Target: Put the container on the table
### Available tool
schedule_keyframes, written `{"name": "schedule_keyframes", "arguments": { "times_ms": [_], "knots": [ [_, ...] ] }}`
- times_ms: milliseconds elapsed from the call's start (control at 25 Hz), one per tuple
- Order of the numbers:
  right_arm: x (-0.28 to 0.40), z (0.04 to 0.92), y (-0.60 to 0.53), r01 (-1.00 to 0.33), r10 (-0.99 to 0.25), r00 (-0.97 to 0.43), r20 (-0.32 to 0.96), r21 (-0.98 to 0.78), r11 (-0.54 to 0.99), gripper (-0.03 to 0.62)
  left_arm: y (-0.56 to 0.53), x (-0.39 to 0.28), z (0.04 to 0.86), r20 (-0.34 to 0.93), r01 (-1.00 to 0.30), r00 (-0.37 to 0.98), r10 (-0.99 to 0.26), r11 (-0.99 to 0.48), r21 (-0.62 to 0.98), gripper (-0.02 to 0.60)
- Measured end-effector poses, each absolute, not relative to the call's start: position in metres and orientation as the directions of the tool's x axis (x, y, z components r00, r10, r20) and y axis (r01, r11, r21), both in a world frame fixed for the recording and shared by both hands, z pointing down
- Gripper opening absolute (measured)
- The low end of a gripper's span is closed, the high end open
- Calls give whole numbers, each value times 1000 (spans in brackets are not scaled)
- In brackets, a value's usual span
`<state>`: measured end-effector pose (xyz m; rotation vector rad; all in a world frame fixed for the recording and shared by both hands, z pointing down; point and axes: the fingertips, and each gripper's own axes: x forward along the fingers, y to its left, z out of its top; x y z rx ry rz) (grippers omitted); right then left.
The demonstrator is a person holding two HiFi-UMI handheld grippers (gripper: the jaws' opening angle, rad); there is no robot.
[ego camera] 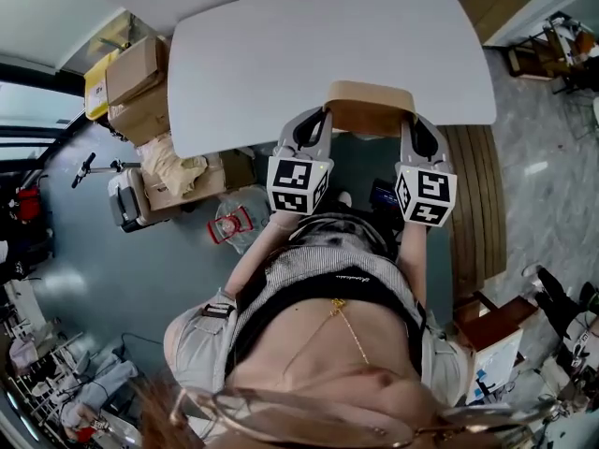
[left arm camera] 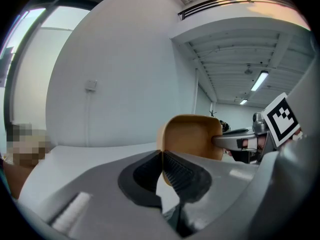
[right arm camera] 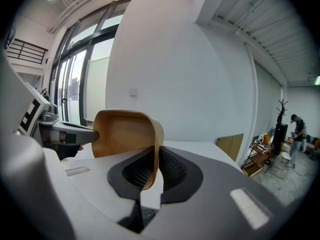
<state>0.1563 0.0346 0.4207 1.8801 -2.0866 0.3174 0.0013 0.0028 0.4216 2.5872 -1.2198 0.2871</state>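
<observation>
A tan wooden container (ego camera: pixel 369 107) with rounded corners hangs at the near edge of the white table (ego camera: pixel 328 54), held between both grippers. My left gripper (ego camera: pixel 321 120) is shut on its left wall, and the container (left arm camera: pixel 192 136) fills the middle of the left gripper view. My right gripper (ego camera: pixel 409 124) is shut on its right wall; the container (right arm camera: pixel 125 131) shows its hollow inside in the right gripper view. The container is tipped so its opening faces the person. Whether it touches the tabletop cannot be told.
Cardboard boxes (ego camera: pixel 136 87) and bags are stacked on the floor left of the table. A wooden bench (ego camera: pixel 477 204) stands at the right. A person (right arm camera: pixel 297 129) stands far off by a coat stand. White wall lies behind the table.
</observation>
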Motion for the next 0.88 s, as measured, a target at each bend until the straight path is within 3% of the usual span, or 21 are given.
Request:
{"name": "schedule_keyframes", "arguments": {
  "times_ms": [400,880],
  "knots": [
    [150,422,-11,-997,-931,-41,364,41,60,44,-49,-4,422,278,-742,666,-692,-652,155,11],
    [91,431,-68,-989,-924,-120,362,37,143,44,-90,-66,431,291,-796,603,-743,-584,158,9]
  ]
}}
